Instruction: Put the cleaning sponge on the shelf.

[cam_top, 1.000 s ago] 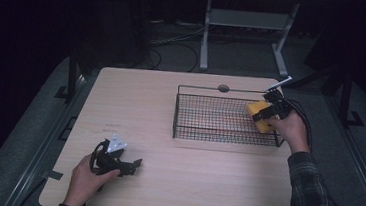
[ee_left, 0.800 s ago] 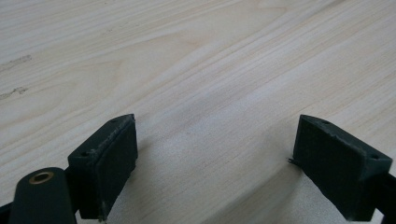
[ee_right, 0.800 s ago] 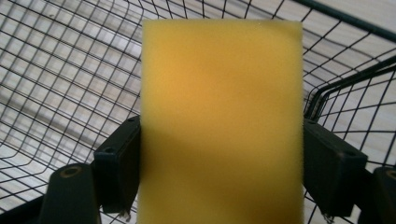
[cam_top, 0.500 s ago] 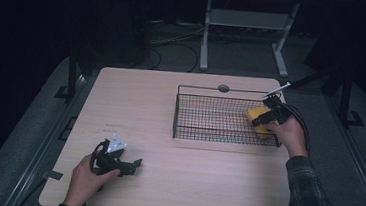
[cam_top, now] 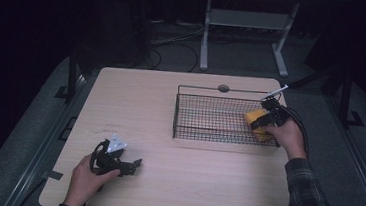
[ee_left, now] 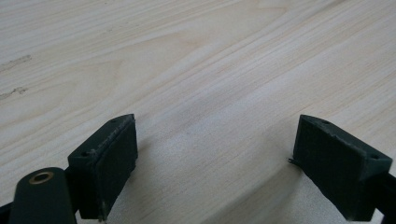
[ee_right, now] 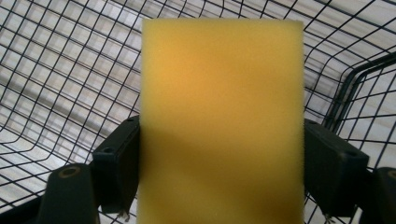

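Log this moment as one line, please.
right gripper: shut on yellow sponge | place: inside wire basket, right end | left gripper: open, on table

Right tongs (cam_top: 261, 122) hold yellow sponge (cam_top: 254, 118) inside wire basket (cam_top: 210, 116).

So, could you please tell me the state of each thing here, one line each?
Sponge: held between the right gripper's jaws, inside the basket.
Basket: upright on the table.
Right gripper: shut on the sponge.
Left gripper: open, nothing between its jaws, low over the table.
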Demonstrator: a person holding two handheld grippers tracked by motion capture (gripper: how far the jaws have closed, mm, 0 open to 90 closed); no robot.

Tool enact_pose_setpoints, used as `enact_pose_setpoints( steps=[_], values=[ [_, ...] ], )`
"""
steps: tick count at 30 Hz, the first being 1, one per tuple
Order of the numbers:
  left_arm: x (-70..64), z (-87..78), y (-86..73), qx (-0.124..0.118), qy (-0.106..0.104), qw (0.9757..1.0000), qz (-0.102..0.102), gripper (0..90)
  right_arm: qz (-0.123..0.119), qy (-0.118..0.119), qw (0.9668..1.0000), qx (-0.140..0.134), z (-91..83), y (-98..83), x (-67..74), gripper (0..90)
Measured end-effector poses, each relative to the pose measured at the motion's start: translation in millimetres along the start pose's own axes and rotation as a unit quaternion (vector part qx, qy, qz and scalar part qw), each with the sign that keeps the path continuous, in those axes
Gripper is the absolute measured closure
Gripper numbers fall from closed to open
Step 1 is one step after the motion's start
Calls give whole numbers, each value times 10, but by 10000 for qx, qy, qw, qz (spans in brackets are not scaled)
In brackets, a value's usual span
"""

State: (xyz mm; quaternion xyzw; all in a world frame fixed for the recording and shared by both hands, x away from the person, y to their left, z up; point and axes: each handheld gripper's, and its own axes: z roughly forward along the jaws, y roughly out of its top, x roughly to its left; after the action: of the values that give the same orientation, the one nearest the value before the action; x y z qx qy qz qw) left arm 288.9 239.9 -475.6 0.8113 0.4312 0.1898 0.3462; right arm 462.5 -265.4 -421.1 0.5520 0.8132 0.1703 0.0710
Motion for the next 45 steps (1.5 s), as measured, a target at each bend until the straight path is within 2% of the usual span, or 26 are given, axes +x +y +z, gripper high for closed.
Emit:
enact_pose_setpoints(
  steps=[12, 20, 28, 30, 38, 45],
  values=[
    [0, 0, 0, 1, -1, 10000, 0, 131, -2, 20, 9998, -173, -82, -4, 9, 180],
    [0, 1, 1, 1, 1, 10000, 1, 131, -103, 72, 9989, -454, -345, 32, 74, 150],
    [1, 1, 1, 2, 1, 10000, 2, 130, -276, 121, 9965, -784, -583, 29, 186, 64],
    [0, 1, 1, -1, 0, 10000, -1, 130, -355, 160, 9959, -821, -625, 5, 229, 20],
    [0, 1, 1, 0, 2, 10000, 3, 131, -635, 244, 9921, -1054, -722, -155, 375, 20],
    [0, 1, 1, 2, 1, 10000, 0, 131, -739, 321, 9890, -1237, -757, -354, 447, 20]
  ],
)
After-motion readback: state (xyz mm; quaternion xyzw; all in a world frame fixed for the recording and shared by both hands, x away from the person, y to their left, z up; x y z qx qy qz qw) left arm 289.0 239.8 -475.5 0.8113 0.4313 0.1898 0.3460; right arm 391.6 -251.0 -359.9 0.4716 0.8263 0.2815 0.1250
